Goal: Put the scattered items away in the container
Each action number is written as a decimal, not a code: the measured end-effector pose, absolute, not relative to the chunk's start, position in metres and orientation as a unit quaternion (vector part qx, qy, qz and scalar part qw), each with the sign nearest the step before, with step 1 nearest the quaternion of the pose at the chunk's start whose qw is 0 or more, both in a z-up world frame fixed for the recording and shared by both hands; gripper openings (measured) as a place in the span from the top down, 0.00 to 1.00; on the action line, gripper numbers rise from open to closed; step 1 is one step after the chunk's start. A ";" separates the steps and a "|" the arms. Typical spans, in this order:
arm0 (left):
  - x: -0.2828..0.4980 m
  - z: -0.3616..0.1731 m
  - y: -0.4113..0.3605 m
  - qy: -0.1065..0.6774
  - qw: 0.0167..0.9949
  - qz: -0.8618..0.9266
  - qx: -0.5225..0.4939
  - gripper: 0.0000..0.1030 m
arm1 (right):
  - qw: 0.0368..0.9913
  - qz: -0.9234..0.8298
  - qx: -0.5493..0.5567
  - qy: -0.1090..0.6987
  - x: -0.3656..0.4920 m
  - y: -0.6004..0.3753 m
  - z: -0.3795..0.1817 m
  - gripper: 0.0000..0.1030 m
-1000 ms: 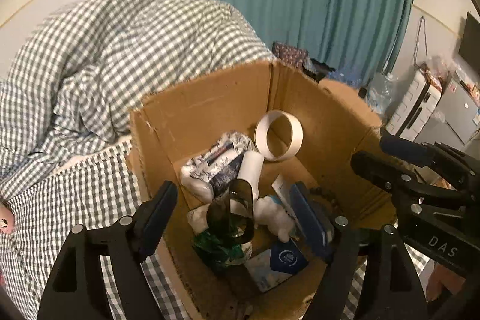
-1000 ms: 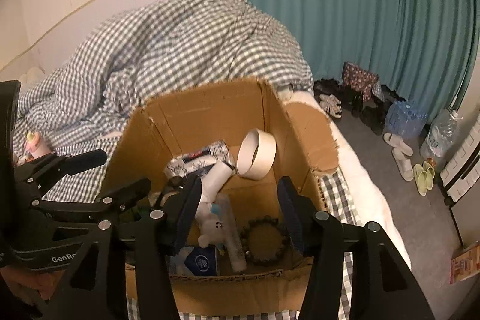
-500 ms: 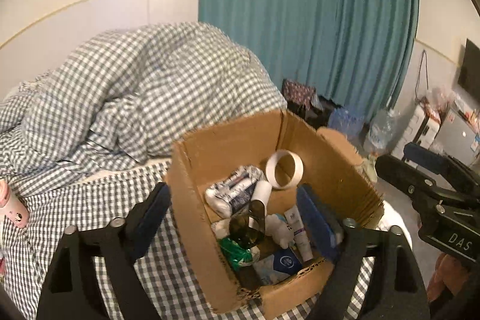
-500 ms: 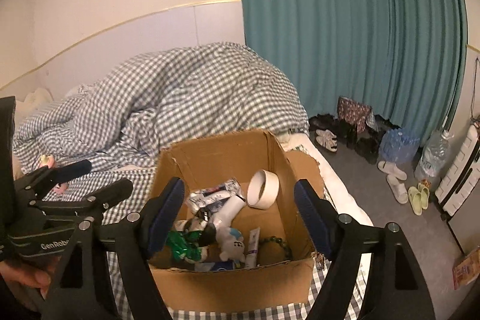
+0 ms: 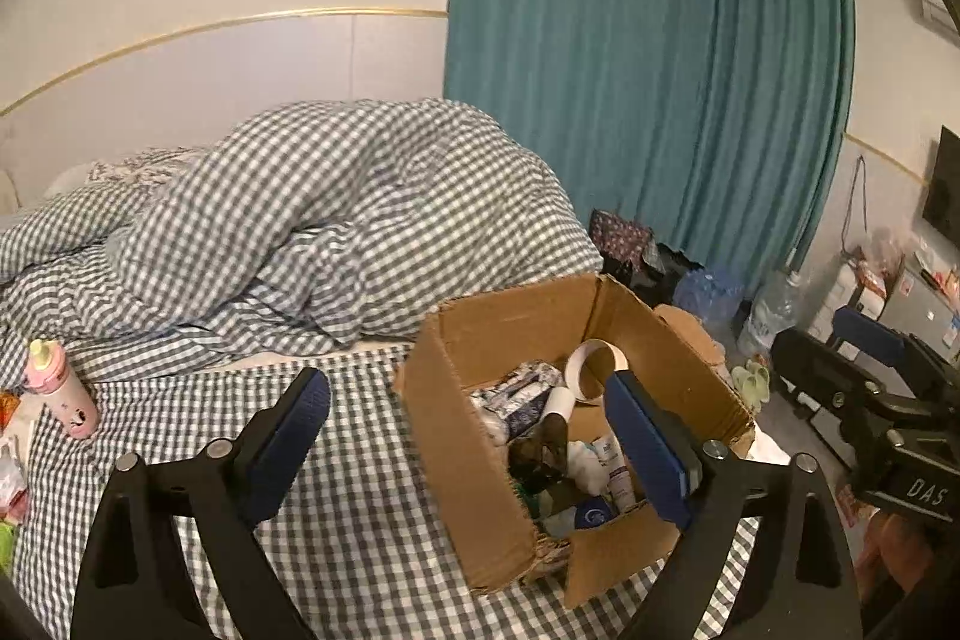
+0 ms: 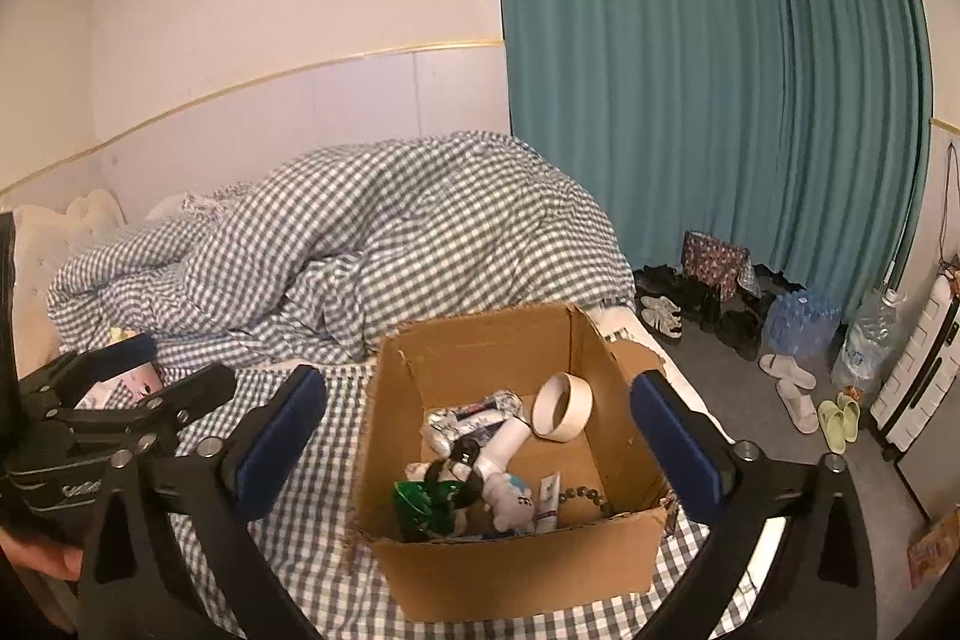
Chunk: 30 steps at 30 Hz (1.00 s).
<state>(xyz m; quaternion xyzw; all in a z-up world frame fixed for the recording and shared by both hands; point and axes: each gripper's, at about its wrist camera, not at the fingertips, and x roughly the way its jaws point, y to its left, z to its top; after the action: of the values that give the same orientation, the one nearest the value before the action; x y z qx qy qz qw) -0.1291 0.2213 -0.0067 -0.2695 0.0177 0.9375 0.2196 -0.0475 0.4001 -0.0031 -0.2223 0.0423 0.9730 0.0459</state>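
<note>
— Box (image 6: 516, 568) sits on the bed (image 6: 312, 538), your scattered items (image 6: 480, 466) inside it, pink bottle (image 5: 60, 388) left out.
— And your tools?
— Left tool (image 5: 474, 436) and right tool (image 6: 480, 442) both opening, nothing between the jaws.

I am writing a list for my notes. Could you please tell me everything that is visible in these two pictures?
cardboard box: one, brown, open, on the bed.
tape roll: one, white, inside the box at the back.
plush toy: one, white, inside the box.
bead bracelet: one, dark, on the box floor.
bottle: one, pink, on the bed, left of the box.
duvet: one, grey-white check, heaped behind the box.
curtain: teal, on the right.
left gripper: black, blue pads, opening, empty.
right gripper: same, opening, empty.
</note>
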 end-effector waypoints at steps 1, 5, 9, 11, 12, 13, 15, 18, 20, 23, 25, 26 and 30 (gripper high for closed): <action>-0.127 -0.005 0.216 0.015 0.217 0.939 -0.265 0.00 | 0.044 0.974 -0.220 0.043 -0.046 0.397 -0.001 0.00; -0.120 0.002 0.194 0.007 0.201 0.946 -0.255 0.00 | 0.036 0.975 -0.213 0.040 -0.042 0.380 0.005 0.00; -0.115 0.006 0.170 0.000 0.181 0.952 -0.248 0.00 | 0.025 0.977 -0.207 0.033 -0.040 0.362 0.009 0.00; -0.114 0.007 0.157 -0.006 0.173 0.953 -0.247 0.00 | 0.019 0.978 -0.208 0.030 -0.041 0.353 0.010 0.00; -0.113 0.008 0.152 -0.007 0.169 0.954 -0.246 0.00 | 0.015 0.978 -0.208 0.028 -0.042 0.349 0.010 0.00; -0.112 0.008 0.147 -0.008 0.164 0.955 -0.245 0.00 | 0.012 0.978 -0.208 0.026 -0.042 0.345 0.010 0.00; -0.110 0.009 0.135 -0.010 0.155 0.958 -0.242 0.00 | 0.005 0.978 -0.208 0.023 -0.042 0.335 0.011 0.00; -0.107 0.011 0.115 -0.014 0.141 0.961 -0.239 0.00 | -0.007 0.978 -0.208 0.021 -0.043 0.322 0.012 0.00; -0.105 0.013 0.103 -0.016 0.131 0.962 -0.237 0.00 | -0.014 0.978 -0.208 0.018 -0.042 0.313 0.013 0.00; -0.102 0.014 0.086 -0.022 0.119 0.965 -0.234 0.00 | -0.025 0.978 -0.207 0.012 -0.043 0.299 0.015 0.00; -0.100 0.015 0.076 -0.024 0.110 0.966 -0.232 0.00 | -0.032 0.978 -0.207 0.008 -0.044 0.289 0.016 0.00; -0.099 0.015 0.071 -0.024 0.105 0.967 -0.231 0.00 | -0.035 0.978 -0.207 0.006 -0.044 0.284 0.016 0.00; -0.093 0.018 0.052 -0.021 0.087 0.970 -0.228 0.00 | -0.049 0.977 -0.209 0.000 -0.045 0.267 0.015 0.00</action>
<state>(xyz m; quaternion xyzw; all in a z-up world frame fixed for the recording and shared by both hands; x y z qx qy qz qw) -0.0932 0.0517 0.0180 -0.2276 -0.0213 0.9696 0.0871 -0.0446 0.2675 0.0154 -0.2086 -0.0003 0.9768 -0.0487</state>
